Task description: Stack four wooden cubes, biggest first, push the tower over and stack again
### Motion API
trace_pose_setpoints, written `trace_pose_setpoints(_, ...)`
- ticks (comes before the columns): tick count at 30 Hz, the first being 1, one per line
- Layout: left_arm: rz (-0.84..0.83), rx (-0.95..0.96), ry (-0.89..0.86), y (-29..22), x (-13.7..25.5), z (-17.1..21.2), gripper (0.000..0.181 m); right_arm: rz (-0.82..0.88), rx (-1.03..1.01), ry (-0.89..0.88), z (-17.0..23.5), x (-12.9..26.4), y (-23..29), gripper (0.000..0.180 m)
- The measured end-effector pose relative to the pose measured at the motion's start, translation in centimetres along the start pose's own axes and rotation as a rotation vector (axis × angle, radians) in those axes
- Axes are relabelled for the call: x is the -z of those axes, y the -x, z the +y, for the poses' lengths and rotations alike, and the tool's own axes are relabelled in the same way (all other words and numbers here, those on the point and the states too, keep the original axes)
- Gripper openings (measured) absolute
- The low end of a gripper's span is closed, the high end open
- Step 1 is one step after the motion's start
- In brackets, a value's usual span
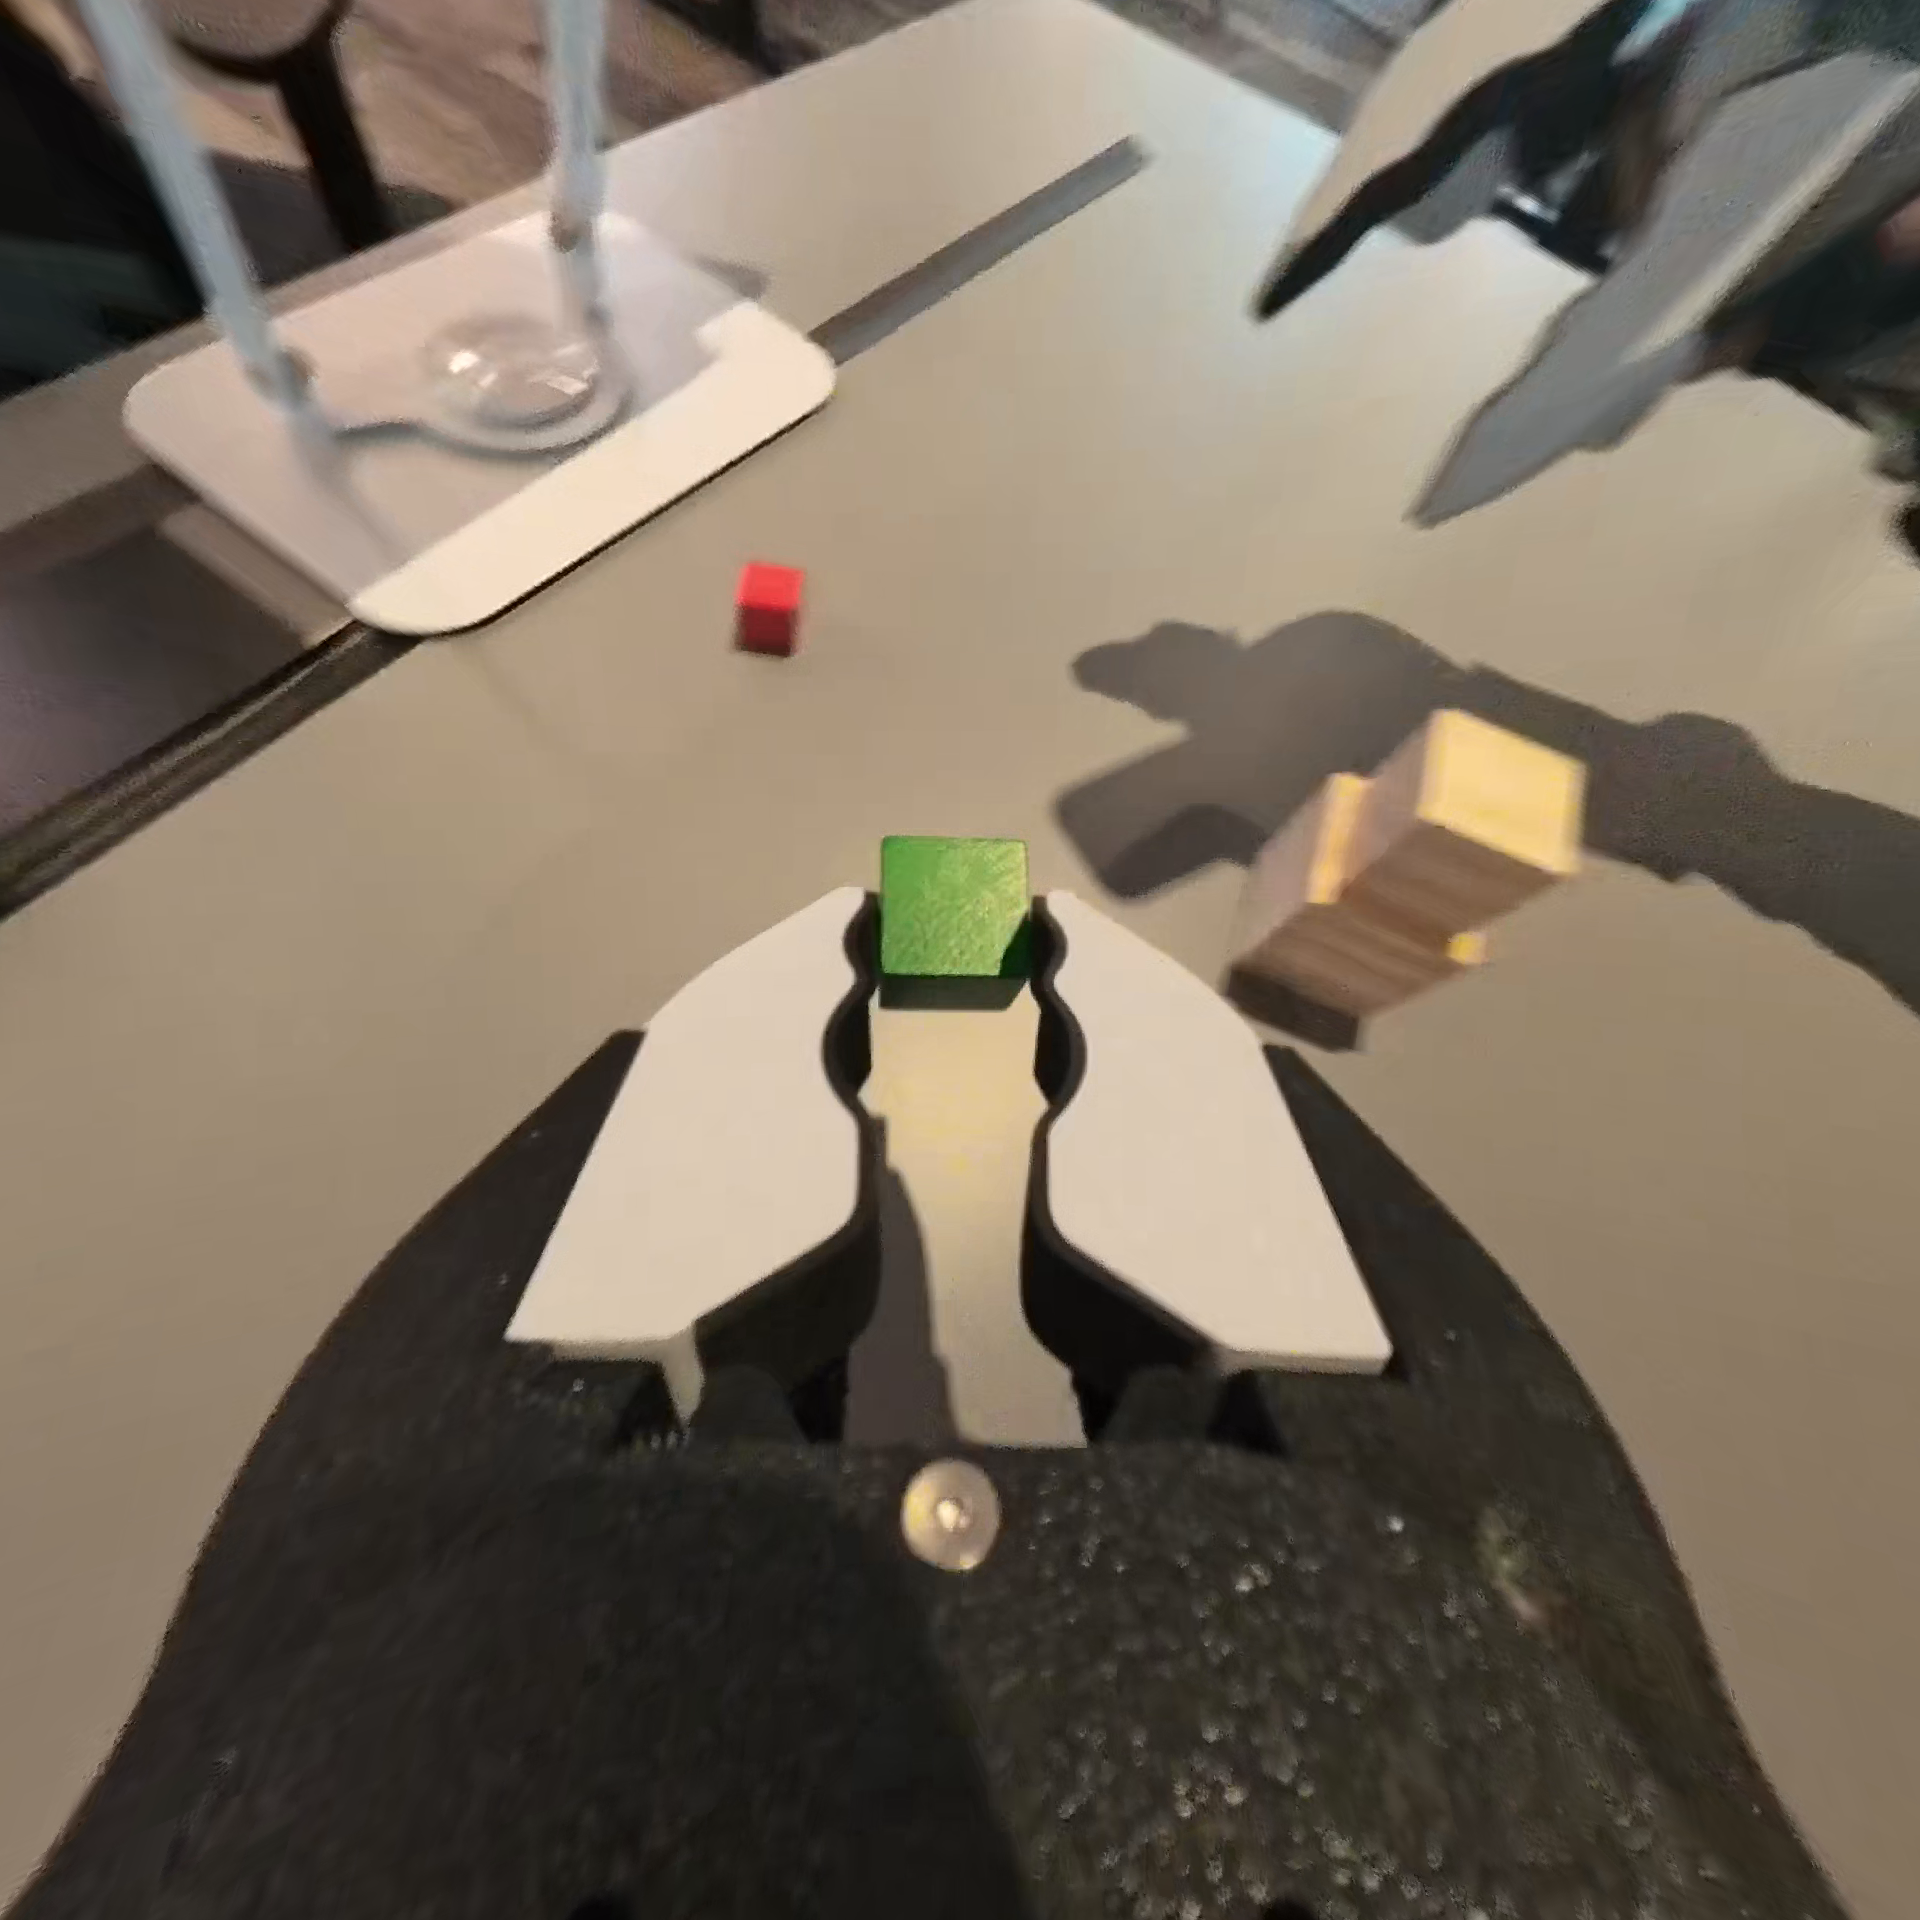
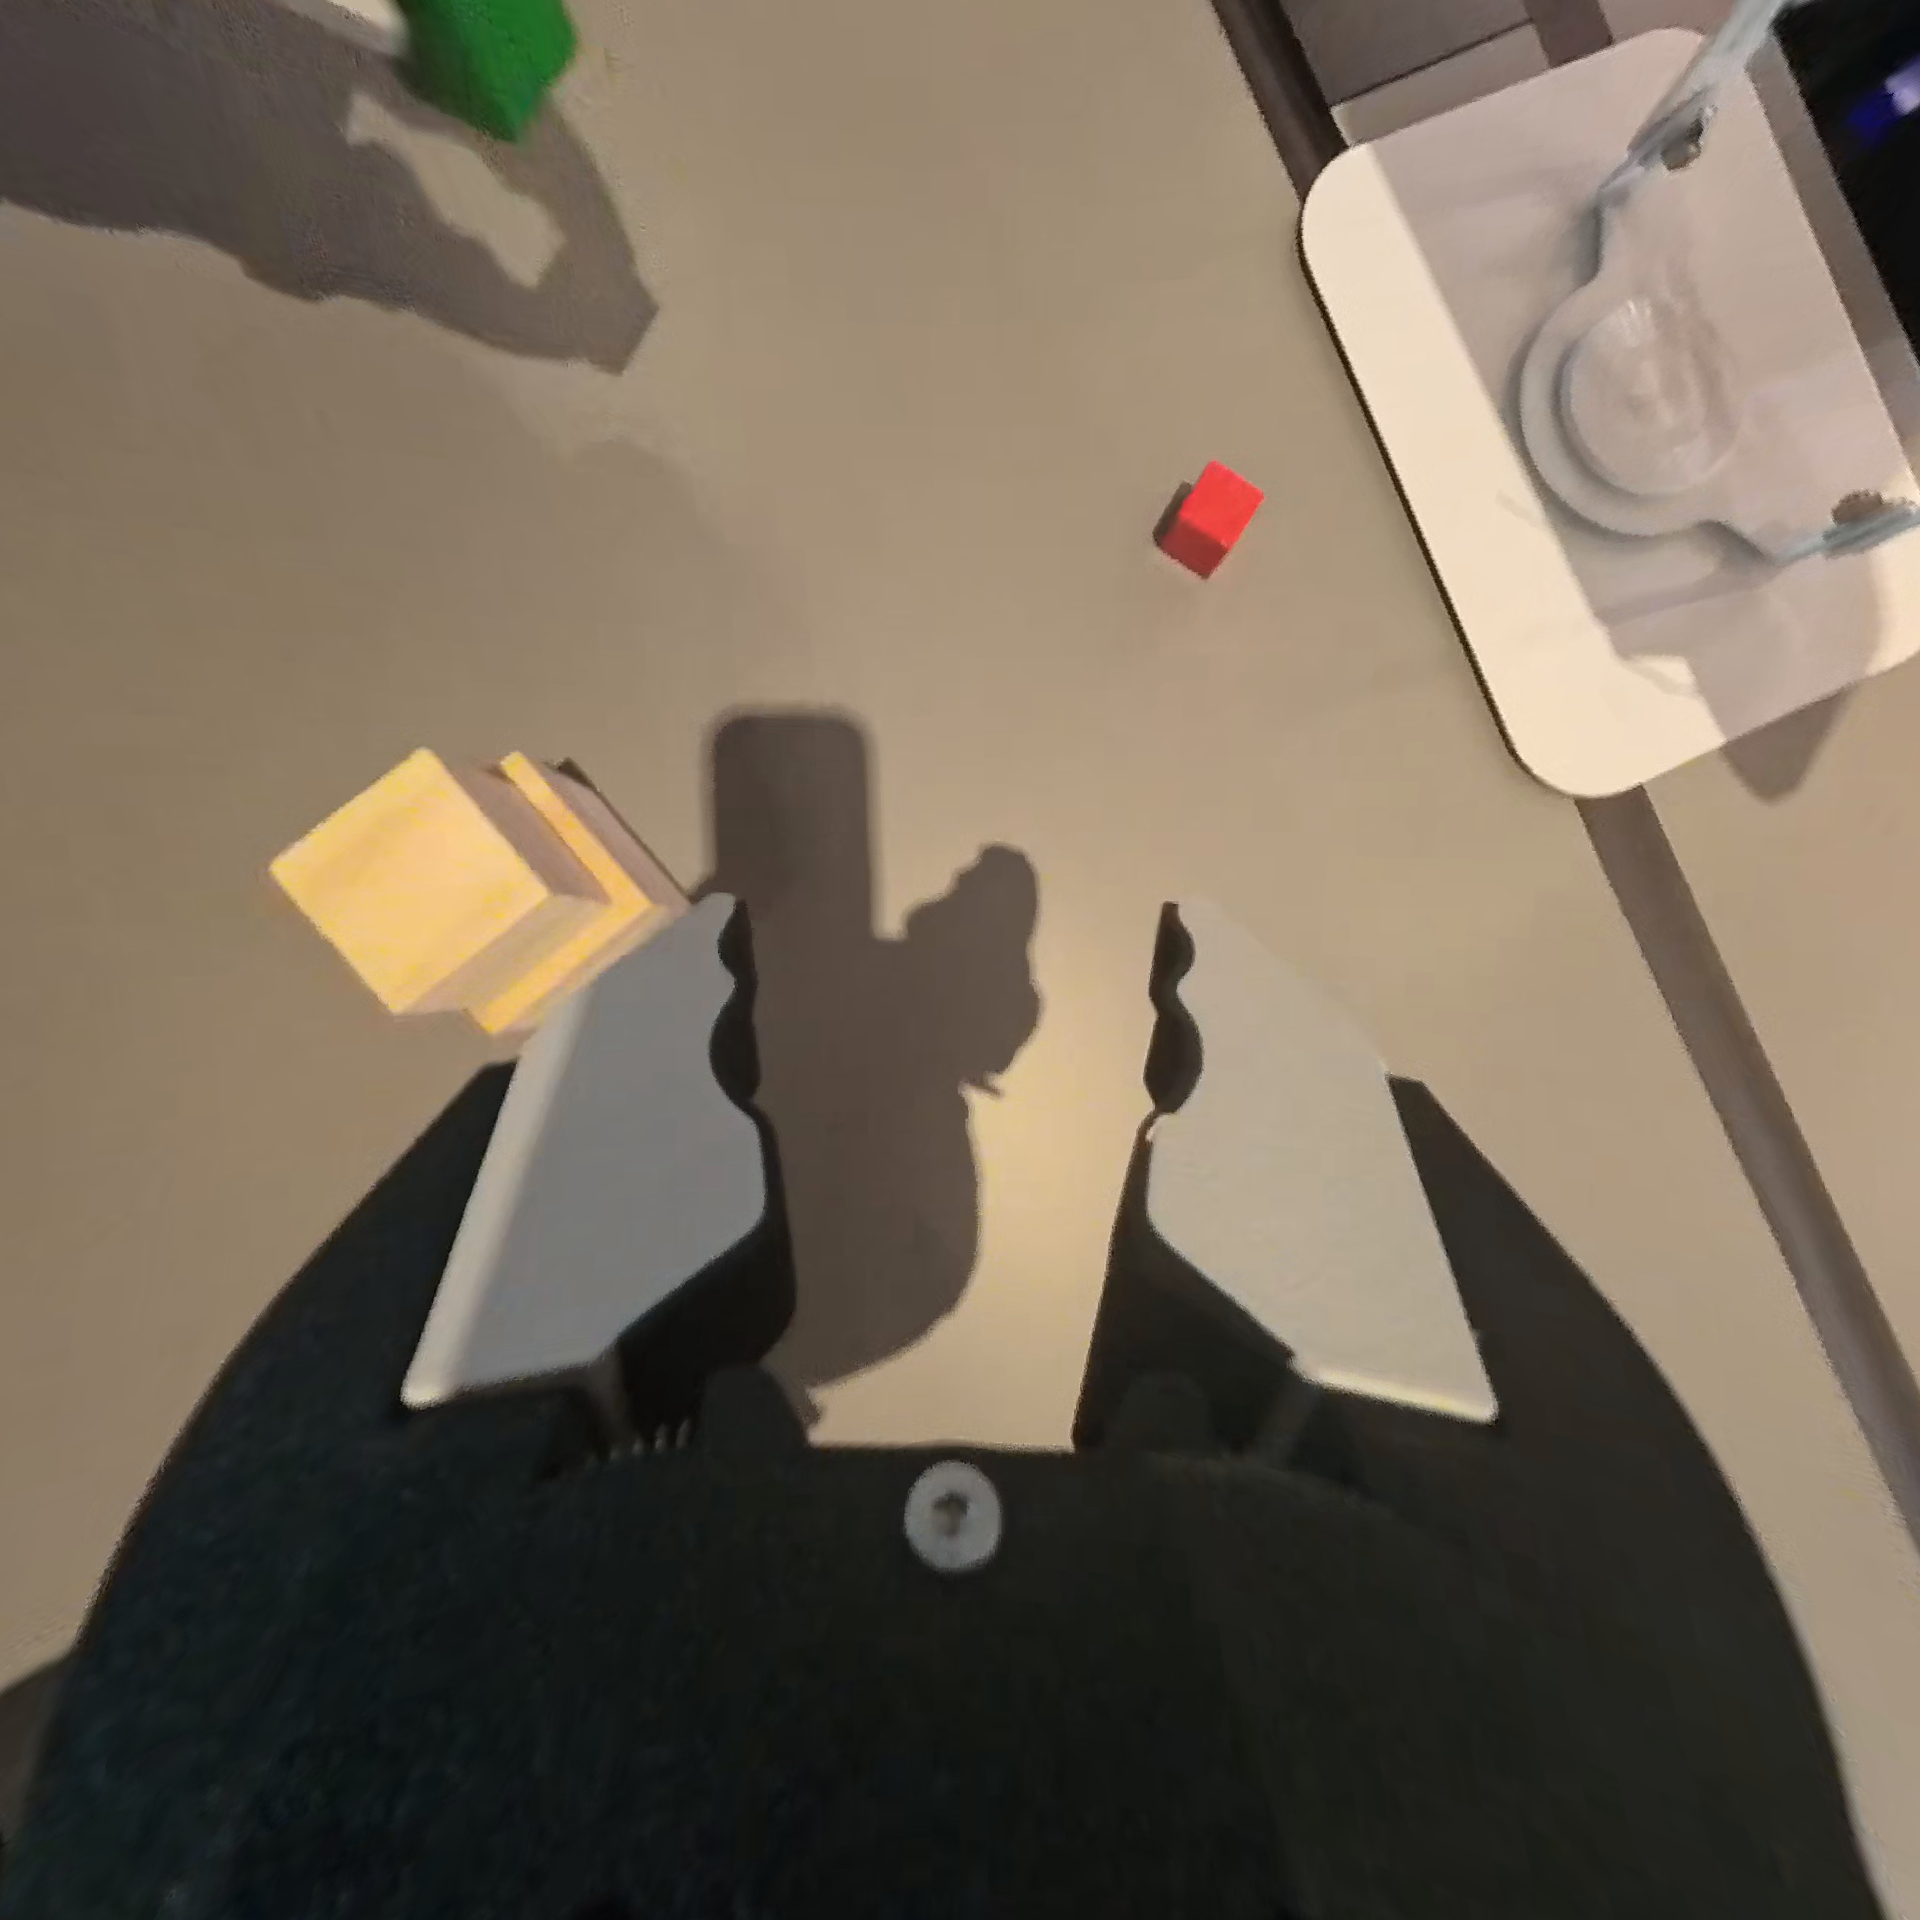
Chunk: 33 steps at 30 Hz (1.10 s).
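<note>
Two pale wooden cubes [image 1: 1455,842] stacked, left gripper [image 1: 954,914] pinching green cube [image 1: 951,909], right gripper [image 2: 951,914] spread empty

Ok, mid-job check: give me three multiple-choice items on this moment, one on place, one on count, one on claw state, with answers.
1. Where is the red cube?
A. on the stack
B. alone on the table, near the white stand base
C. in the right claw

2. How many cubes are in the stack?
A. two
B. three
C. four

3. What state is the left claw in?
A. open, empty
B. shut on the green cube
C. shut on the red cube

Answers: B, it sits apart by the base. A, a smaller pale cube tops a bigger one. B, its fingers pinch the green cube; the right claw is open, empty.
</note>
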<state>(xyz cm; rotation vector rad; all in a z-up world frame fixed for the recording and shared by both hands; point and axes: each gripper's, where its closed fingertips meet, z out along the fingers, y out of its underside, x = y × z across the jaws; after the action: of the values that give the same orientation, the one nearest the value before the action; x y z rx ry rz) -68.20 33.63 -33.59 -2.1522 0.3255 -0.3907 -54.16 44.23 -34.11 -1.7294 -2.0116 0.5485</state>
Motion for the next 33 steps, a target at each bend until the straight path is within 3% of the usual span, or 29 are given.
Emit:
trace_pose_setpoints(1,0.027,-0.025,0.002,-1.6,0.4,-0.7,0.027,0.005,-0.009,-0.008,0.6,0.4,0.0,0.073)
trace_pose_setpoints(7,0.14,-0.149,0.025,-9.8,0.7,-2.5,0.027,0.019,-0.049,-0.016,4.3,2.3,0.5,0.072)
trace_pose_setpoints(11,0.19,-0.195,0.046,-12.6,-0.7,-2.7,0.027,0.03,-0.055,-0.018,6.2,3.0,1.3,0.072)
trace_pose_setpoints(20,0.255,-0.207,0.131,-13.9,-4.1,-2.1,0.027,0.027,-0.063,-0.034,8.0,3.6,2.3,0.072)
trace_pose_setpoints(33,0.282,-0.191,0.168,-14.0,-6.3,-1.2,0.027,0.01,-0.065,-0.04,8.2,3.2,2.4,0.071)
